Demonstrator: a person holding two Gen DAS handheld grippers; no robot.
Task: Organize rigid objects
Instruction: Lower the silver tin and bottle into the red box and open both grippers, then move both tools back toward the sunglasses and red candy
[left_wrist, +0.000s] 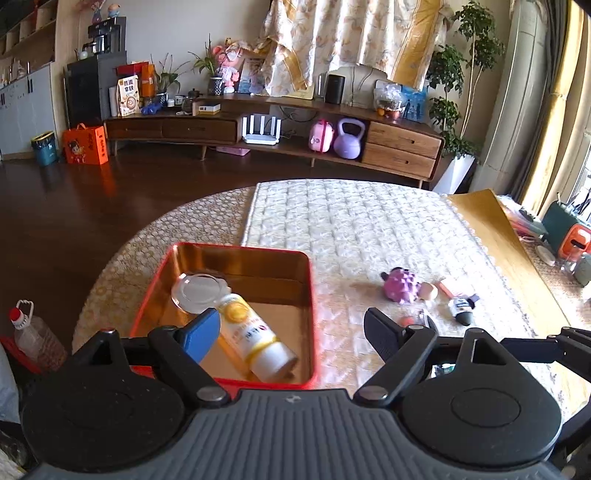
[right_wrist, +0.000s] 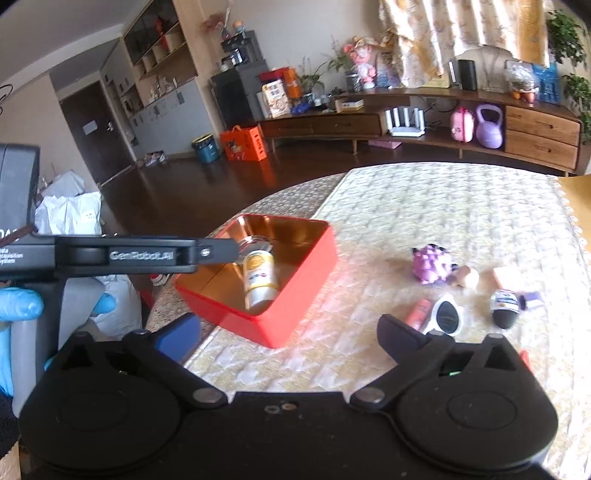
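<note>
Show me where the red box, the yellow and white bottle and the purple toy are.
red box (right_wrist: 295, 317): right wrist view, on its near outer wall.
yellow and white bottle (left_wrist: 255, 338): left wrist view, on the middle of its body, lying in the box.
purple toy (left_wrist: 400, 285): left wrist view, on its bumpy back.

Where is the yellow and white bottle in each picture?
Left wrist view: the yellow and white bottle lies on its side in the red tin, lower middle, just right of the blue tong pad.
Right wrist view: the same bottle lies in the red tin, a little left of the middle, partly behind the other tongs' black arm.
Shared landmark: the purple spiky toy on the cloth, right of the tin.
</note>
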